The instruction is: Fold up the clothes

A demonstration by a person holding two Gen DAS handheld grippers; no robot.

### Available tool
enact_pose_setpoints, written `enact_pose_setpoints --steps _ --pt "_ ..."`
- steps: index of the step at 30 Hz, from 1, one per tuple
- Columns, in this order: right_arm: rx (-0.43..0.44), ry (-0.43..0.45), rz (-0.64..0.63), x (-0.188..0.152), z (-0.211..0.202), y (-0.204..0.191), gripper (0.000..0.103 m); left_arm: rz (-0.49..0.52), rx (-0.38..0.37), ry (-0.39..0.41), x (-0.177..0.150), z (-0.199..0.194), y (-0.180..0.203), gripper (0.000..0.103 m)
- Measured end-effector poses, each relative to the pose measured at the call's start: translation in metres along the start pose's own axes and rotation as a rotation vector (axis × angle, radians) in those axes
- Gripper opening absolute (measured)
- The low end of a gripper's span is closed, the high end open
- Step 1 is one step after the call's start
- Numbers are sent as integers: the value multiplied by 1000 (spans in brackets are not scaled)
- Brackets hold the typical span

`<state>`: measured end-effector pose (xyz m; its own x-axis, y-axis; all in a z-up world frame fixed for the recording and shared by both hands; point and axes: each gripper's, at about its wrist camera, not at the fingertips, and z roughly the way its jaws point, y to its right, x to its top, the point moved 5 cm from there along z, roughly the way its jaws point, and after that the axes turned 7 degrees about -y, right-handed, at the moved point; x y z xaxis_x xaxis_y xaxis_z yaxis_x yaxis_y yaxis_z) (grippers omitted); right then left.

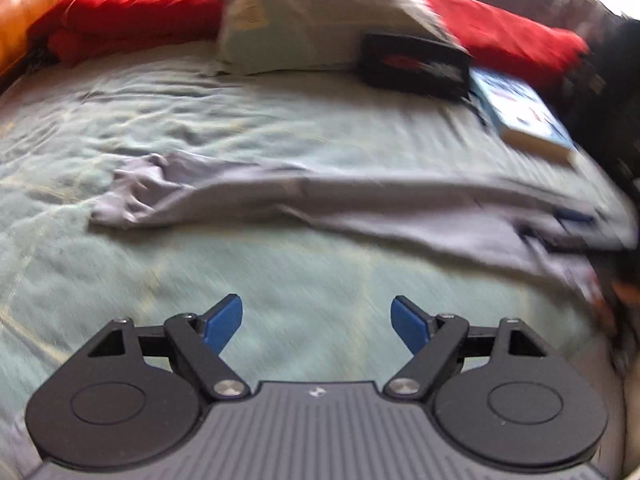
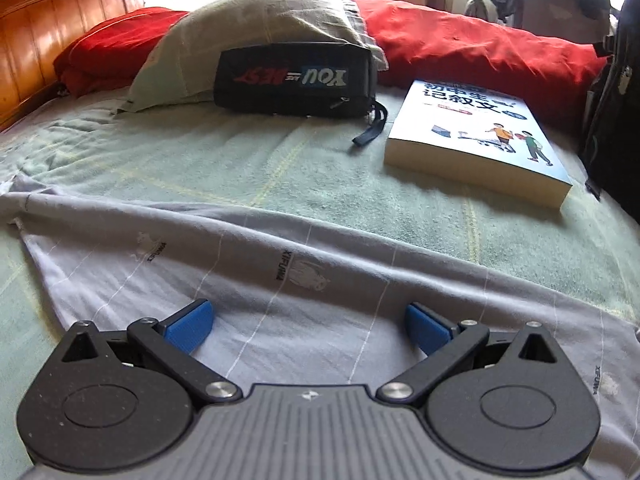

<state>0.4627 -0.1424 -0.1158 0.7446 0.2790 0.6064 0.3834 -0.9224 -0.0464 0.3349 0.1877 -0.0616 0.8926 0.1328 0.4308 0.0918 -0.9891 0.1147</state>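
Grey T-shirt point(image 2: 280, 264) lies half-spread across the bed point(image 2: 248, 160), thin, limp, light, so pinch hem corners; your left tongs point(image 1: 317, 322) and right tongs point(image 2: 310, 326) are both spread, empty.

Daylight enters from the far side of the room, blowing out the upper right corner of both views and glaring on the wooden headboard point(image 2: 60, 36). The left wrist view is smeared with motion blur across the bed point(image 1: 200, 120), pillow point(image 1: 304, 20) and book point(image 1: 524, 112). The right wrist view is sharp. Fisheye curvature bends and darkens the edges.
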Motion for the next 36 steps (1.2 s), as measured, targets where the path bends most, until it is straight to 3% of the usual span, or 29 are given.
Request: enact_pose_setpoints --steps 5,11,16,18,26,33,35,36 --pt "131 -1 39 2 -13 1 103 -101 -9 -22 27 45 -25 78" --pt "190 7 7 0 -21 -14 103 -62 19 7 45 53 -30 72" --pt "285 34 -34 -1 -35 -31 103 -29 70 52 84 48 -43 59" --pt "310 35 -49 -2 -37 -37 103 12 103 39 98 56 -42 51" --pt "333 19 -48 -4 -32 -40 103 318 123 -18 114 101 2 51" --pt "335 -1 -3 -6 -24 -32 103 415 112 -41 110 123 7 52" --pt "333 -4 -4 -6 -23 -32 103 393 60 -52 110 122 7 28" --pt "334 -3 -4 -6 -23 -32 103 395 56 -51 109 121 8 25"
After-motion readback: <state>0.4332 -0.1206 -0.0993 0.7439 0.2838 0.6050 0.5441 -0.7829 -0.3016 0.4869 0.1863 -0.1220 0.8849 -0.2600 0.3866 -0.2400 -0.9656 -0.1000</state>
